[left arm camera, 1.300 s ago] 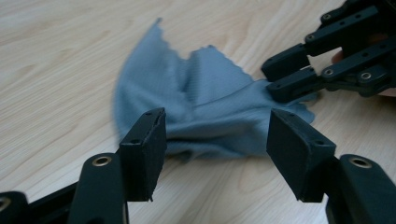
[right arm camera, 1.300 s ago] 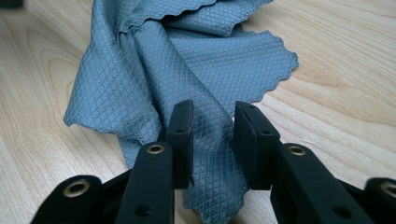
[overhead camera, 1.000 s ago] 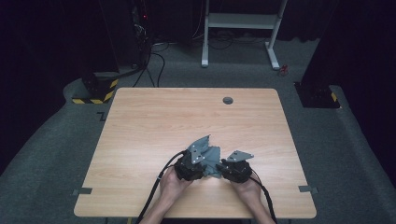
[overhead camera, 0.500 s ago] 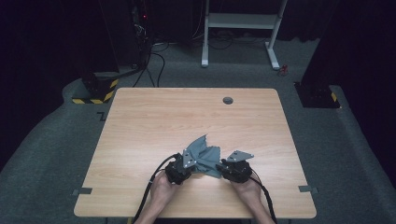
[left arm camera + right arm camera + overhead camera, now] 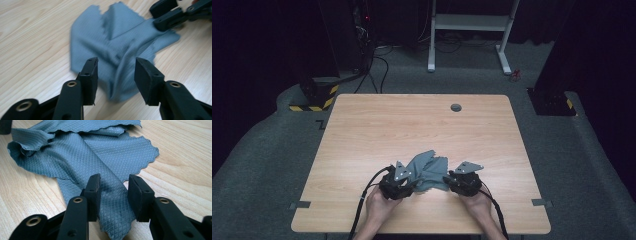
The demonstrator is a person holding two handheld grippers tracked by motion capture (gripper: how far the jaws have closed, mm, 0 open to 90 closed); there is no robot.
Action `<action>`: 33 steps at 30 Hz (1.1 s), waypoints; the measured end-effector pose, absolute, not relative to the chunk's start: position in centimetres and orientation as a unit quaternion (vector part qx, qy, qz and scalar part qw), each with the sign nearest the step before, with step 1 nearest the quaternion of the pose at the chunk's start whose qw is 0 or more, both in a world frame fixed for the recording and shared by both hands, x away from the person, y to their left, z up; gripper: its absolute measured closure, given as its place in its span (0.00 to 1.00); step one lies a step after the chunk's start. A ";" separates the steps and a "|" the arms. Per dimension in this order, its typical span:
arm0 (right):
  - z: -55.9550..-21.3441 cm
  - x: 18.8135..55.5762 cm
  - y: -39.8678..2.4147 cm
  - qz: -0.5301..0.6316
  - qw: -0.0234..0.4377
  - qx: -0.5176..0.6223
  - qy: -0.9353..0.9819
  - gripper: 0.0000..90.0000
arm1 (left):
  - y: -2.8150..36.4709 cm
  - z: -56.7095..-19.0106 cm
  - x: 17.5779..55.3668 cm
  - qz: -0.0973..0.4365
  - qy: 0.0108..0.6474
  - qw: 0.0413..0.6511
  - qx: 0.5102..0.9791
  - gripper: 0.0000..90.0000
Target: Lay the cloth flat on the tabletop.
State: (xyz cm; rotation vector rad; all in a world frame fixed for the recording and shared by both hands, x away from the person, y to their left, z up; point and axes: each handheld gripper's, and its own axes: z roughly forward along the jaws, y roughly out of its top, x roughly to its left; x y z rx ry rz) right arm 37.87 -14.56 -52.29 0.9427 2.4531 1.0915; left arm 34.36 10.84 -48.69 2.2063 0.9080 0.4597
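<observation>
Jaws of your right gripper point(image 5: 112, 192) stand narrowly apart astride a near corner of the grey-blue cloth point(image 5: 82, 152); your left gripper point(image 5: 116, 75) gapes wider over its other near corner, the cloth bunching away beyond both.

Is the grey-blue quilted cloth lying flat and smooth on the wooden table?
No, the grey-blue quilted cloth lies rumpled, with folds and overlapping layers.
</observation>
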 end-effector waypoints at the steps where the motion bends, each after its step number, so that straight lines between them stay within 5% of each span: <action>1: -52.3 37.9 -14.6 0.379 0.147 0.328 0.853 0.71 | 10.3 -48.8 34.6 0.175 0.346 0.344 0.855 0.58; 4: -52.3 37.9 -14.6 0.380 0.147 0.327 0.853 0.71 | 9.2 -49.2 35.1 0.177 0.341 0.331 0.862 0.62; 9: -52.3 37.8 -14.6 0.380 0.146 0.328 0.853 0.72 | 8.4 -49.6 34.9 0.199 0.329 0.297 0.874 0.97; 16: -52.3 37.7 -14.5 0.380 0.149 0.321 0.854 0.77 | 11.8 -49.3 33.4 0.195 0.352 0.315 0.859 0.98; 21: -52.2 37.5 -14.8 0.395 0.137 0.312 0.853 1.00 | 13.3 -49.9 32.4 0.191 0.361 0.332 0.850 0.98; 33: -50.1 35.6 -15.5 0.419 0.124 0.289 0.852 0.99 | 16.3 -49.8 30.5 0.209 0.378 0.331 0.839 0.98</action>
